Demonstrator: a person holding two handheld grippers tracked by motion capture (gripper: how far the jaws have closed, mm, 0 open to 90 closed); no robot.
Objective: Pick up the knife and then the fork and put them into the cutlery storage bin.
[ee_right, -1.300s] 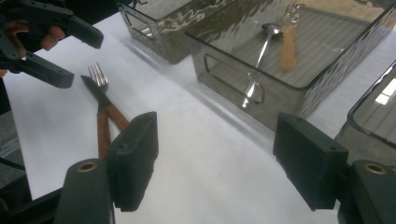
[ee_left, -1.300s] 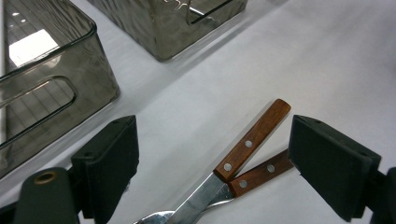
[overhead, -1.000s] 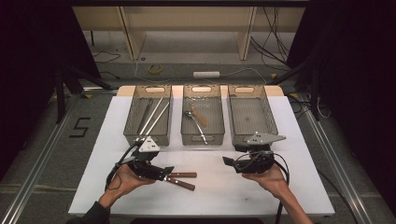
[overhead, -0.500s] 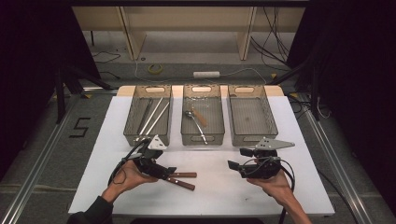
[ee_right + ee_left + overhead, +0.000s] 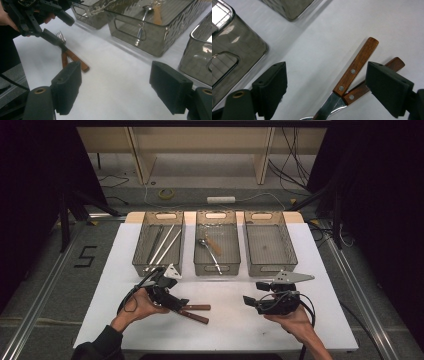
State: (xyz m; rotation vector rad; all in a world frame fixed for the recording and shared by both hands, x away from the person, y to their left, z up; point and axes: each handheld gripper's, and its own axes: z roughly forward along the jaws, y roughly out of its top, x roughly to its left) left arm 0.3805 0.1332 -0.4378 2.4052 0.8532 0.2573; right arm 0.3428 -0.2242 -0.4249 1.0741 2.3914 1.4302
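Two wooden-handled pieces of cutlery lie crossed on the white table, one handle over the other. Fork tines show at their metal ends. In the high view the handles lie at the front left. My left gripper is open, its jaws standing either side of the handles near the metal ends. My right gripper is open and holds nothing, hovering over bare table at the front right, pointed at the left gripper.
Three grey see-through bins stand in a row at the back. The left bin holds long metal utensils, the middle bin a spoon and a wooden-handled piece, and the right bin looks empty. The table's front edge is close to both hands.
My left gripper has moved right, over the metal ends of the wooden-handled cutlery. My right gripper has drifted slightly back toward the person and right.
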